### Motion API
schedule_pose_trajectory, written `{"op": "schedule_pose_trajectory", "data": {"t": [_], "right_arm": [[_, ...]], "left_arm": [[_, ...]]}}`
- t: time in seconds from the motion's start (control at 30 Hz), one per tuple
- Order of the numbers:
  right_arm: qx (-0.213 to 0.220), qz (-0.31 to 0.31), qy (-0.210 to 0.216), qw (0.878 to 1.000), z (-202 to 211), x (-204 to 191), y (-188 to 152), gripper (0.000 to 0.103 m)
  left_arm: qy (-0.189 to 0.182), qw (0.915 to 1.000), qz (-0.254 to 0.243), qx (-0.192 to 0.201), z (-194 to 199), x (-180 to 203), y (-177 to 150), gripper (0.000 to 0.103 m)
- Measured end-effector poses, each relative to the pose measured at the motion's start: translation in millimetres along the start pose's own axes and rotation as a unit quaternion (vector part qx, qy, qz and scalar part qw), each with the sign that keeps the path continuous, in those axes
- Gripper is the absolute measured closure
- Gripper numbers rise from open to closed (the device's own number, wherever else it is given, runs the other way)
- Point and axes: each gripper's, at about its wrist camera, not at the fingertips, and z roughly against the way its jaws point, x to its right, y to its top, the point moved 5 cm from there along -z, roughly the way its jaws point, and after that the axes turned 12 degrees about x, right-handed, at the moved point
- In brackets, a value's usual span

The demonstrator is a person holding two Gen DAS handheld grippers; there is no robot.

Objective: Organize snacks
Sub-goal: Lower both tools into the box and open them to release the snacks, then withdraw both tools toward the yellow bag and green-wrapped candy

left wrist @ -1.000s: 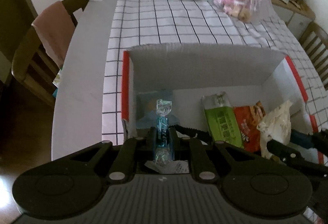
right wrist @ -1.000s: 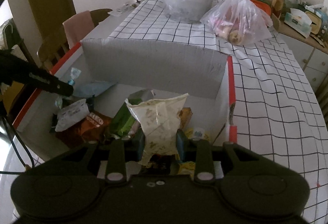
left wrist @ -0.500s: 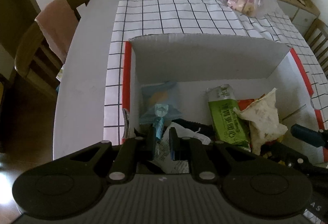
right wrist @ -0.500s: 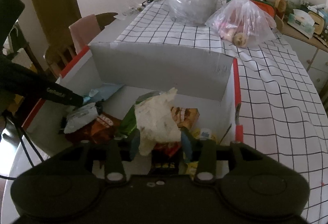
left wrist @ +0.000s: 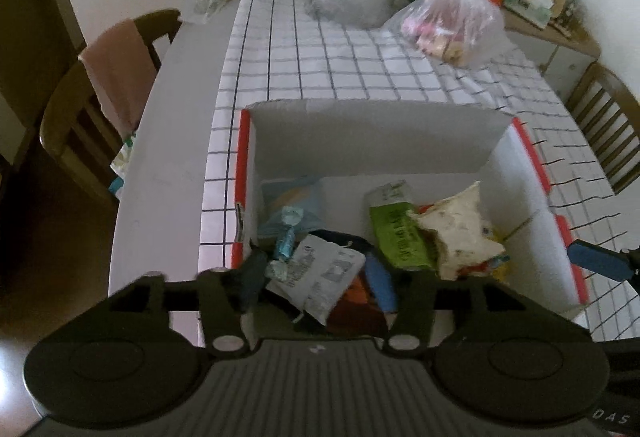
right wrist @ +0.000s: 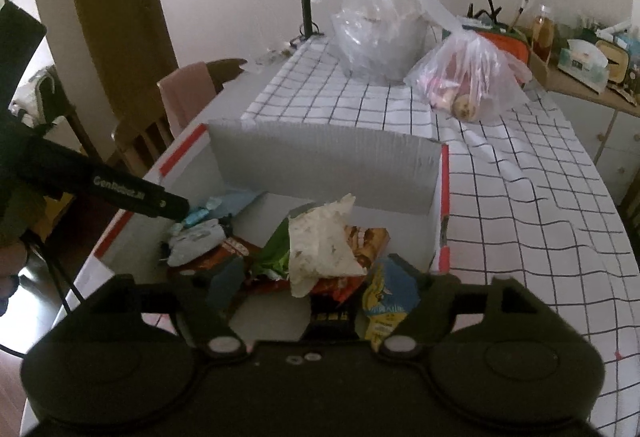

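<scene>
Both packets had left our fingers since a second earlier: the teal candy (left wrist: 287, 237) lay in the white box (left wrist: 372, 141) at its nine o'clock side, the cream packet (left wrist: 460, 229) on the snack pile toward three o'clock. We had our left gripper (left wrist: 316, 277) just spreading, fingers apart with nothing pressed between them, only a white wrapper (left wrist: 320, 273) lying below. Our right gripper (right wrist: 320, 285) had just been opening too, fingers wide, the cream packet resting loose on the pile between them. Two plastic bags (right wrist: 468, 77) sat at twelve o'clock on the checked table (right wrist: 520, 197).
</scene>
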Motion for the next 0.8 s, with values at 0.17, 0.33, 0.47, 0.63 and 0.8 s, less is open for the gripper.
{"op": "schedule_pose_trajectory", "data": {"t": [0.17, 0.33, 0.47, 0.63, 0.8], "right_arm": [[0.014, 0.004, 0.013, 1.0, 22.2, -2.4, -0.9, 0.01], [0.03, 0.006, 0.033, 0.999, 47.0, -5.6, -5.1, 0.002], [0.031, 0.017, 0.041, 0.999, 61.4, -7.9, -14.3, 0.0], [0.015, 0.028, 0.049, 0.998, 72.0, -10.5, -35.2, 0.0], [-0.003, 0.033, 0.055, 0.998, 75.3, -14.8, -57.6, 0.0]], "left_arm": [[-0.013, 0.9997, 0.01, 0.017, 24.4, 10.1, -6.7, 0.037], [-0.021, 0.9989, 0.022, 0.035, 51.2, 15.7, -19.0, 0.033], [-0.026, 0.9984, 0.032, 0.038, 65.6, 19.6, -33.0, 0.029], [-0.027, 0.9986, 0.034, 0.03, 74.2, 26.2, -58.2, 0.028], [-0.028, 0.9988, 0.037, 0.015, 75.6, 30.4, -80.2, 0.028]]}}
